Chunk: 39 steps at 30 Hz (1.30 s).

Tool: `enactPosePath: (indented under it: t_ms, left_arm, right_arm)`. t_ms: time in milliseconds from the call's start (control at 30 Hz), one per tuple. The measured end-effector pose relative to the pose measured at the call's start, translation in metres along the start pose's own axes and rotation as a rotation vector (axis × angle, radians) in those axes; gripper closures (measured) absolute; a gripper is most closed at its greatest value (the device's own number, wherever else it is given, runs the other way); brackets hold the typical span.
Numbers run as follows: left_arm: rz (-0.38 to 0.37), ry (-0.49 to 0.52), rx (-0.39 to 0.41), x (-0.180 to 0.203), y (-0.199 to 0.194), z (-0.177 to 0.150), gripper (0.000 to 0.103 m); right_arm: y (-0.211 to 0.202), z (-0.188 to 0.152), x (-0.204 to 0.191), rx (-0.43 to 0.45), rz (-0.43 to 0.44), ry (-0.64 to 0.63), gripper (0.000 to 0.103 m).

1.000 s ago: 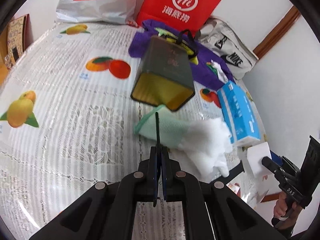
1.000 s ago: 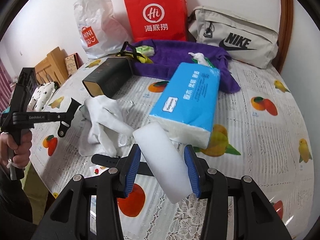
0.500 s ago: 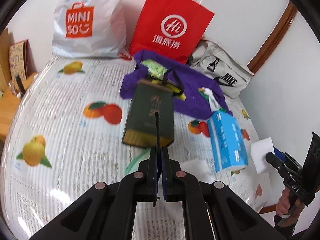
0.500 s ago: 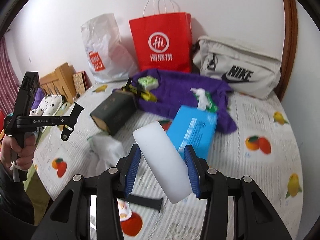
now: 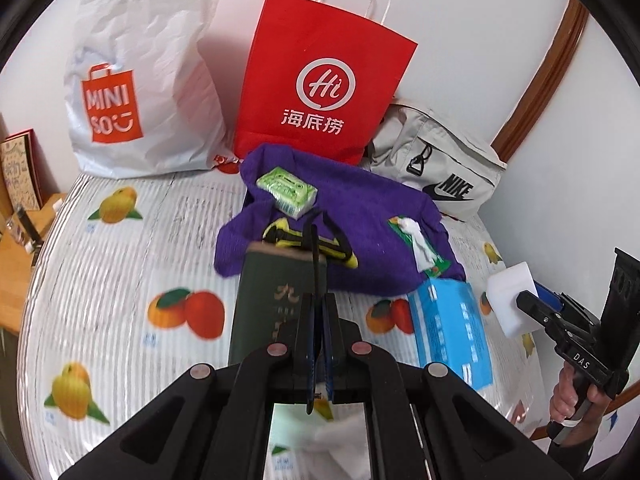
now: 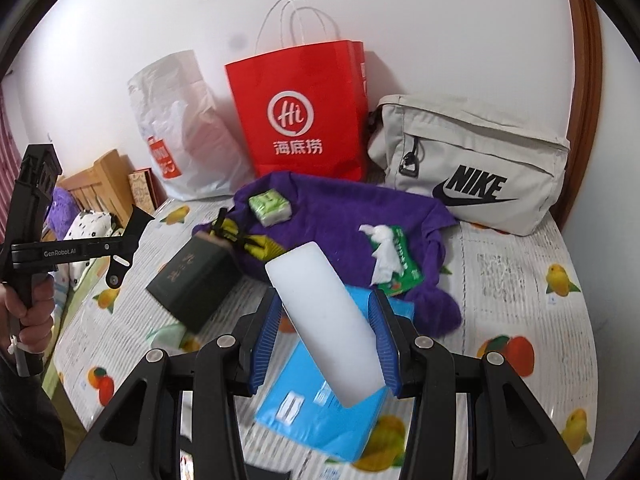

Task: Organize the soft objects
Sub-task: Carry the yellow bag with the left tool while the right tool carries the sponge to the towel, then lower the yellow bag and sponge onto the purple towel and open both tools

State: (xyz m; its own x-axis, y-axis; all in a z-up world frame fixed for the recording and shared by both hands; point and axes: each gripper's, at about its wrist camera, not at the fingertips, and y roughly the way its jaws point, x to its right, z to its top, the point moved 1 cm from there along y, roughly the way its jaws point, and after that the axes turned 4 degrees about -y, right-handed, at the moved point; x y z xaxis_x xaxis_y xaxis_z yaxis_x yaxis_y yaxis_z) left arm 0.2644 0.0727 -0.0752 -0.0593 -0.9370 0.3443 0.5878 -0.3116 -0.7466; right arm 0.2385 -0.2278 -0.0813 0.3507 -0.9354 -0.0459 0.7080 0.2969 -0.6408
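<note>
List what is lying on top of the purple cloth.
On the purple cloth lie a light green tissue pack, a yellow and black strap and a green packet with white tissue sticking out. The white foam block in the right gripper covers its near edge.

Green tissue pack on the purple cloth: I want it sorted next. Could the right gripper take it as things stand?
Probably not yet: the right gripper is shut on the white sponge. The green tissue pack itself lies uncovered on the purple cloth.
</note>
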Motion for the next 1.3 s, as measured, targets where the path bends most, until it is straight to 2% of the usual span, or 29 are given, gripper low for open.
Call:
enactPosePath:
  t_ms: [300, 600, 833, 1100, 1300]
  left_arm:
    - [-0.022, -0.005, -0.041, 0.003, 0.042, 0.035, 0.099]
    - [-0.027, 0.007, -0.121, 0.006, 0.105, 0.049, 0.099]
    - [-0.053, 0.010, -0.101, 0.008, 0.124, 0.070, 0.099]
    - [-0.038, 0.026, -0.077, 0.014, 0.144, 0.103, 0.098]
    - [-0.029, 0.024, -0.098, 0.014, 0.166, 0.115, 0.098]
  right_arm:
    - [0.041, 0.021, 0.029, -0.028, -0.014, 0.034, 0.058]
    - [0.079, 0.037, 0.038, -0.053, -0.018, 0.018, 0.058]
    - [0.106, 0.047, 0.041, -0.077, -0.017, -0.002, 0.058]
    - [0.135, 0.054, 0.050, -0.103, -0.018, 0.002, 0.058]
    - [0.151, 0.057, 0.053, -0.123, -0.022, -0.008, 0.058]
